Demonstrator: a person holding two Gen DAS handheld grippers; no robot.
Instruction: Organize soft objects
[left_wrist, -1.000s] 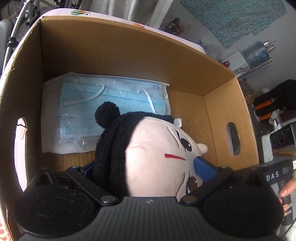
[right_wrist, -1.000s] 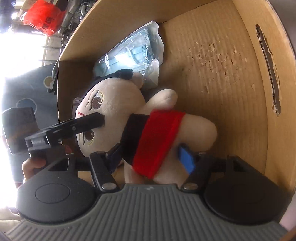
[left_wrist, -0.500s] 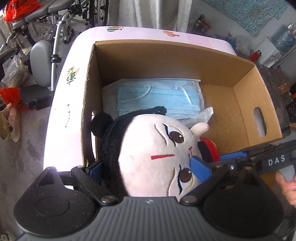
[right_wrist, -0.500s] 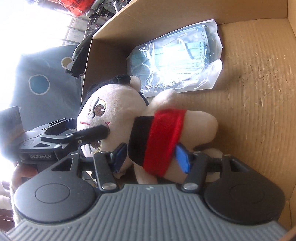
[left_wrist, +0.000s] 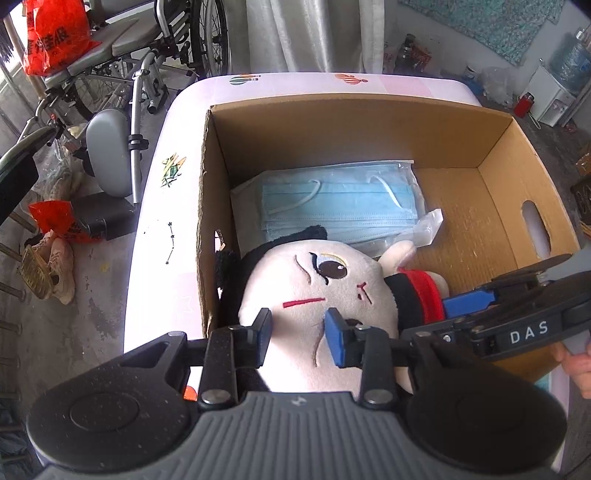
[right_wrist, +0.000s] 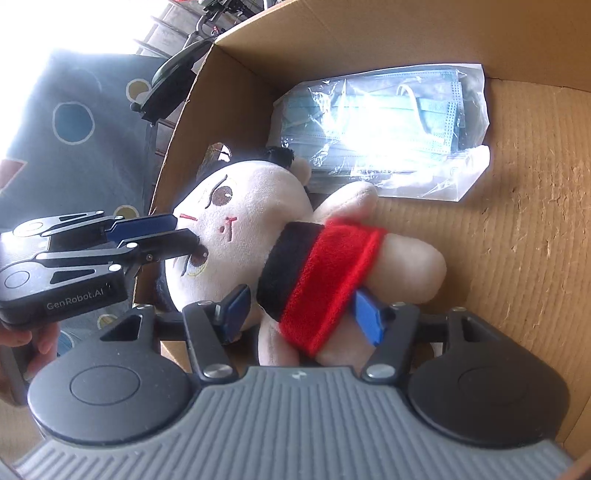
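A plush doll (left_wrist: 317, 291) with a pale face, black hair and a red band lies in the near left part of a cardboard box (left_wrist: 354, 122). A clear pack of blue face masks (left_wrist: 340, 206) lies flat behind it. My left gripper (left_wrist: 297, 341) has pulled back off the doll's head; its jaws stand a small way apart just above the face and hold nothing. My right gripper (right_wrist: 303, 314) is shut on the doll's body (right_wrist: 325, 280) at the red band. The left gripper also shows in the right wrist view (right_wrist: 162, 232), by the doll's face.
The box stands on a pale pink table (left_wrist: 155, 229). A wheelchair (left_wrist: 122, 92) and a red bag (left_wrist: 51, 37) stand on the floor to the left. Shoes (left_wrist: 51, 262) lie near the table. The right half of the box floor (left_wrist: 476, 236) is bare cardboard.
My left gripper has let go of the doll's head and drawn back and up out of the box. The doll has settled lower in the box, still held at the body by my right gripper.
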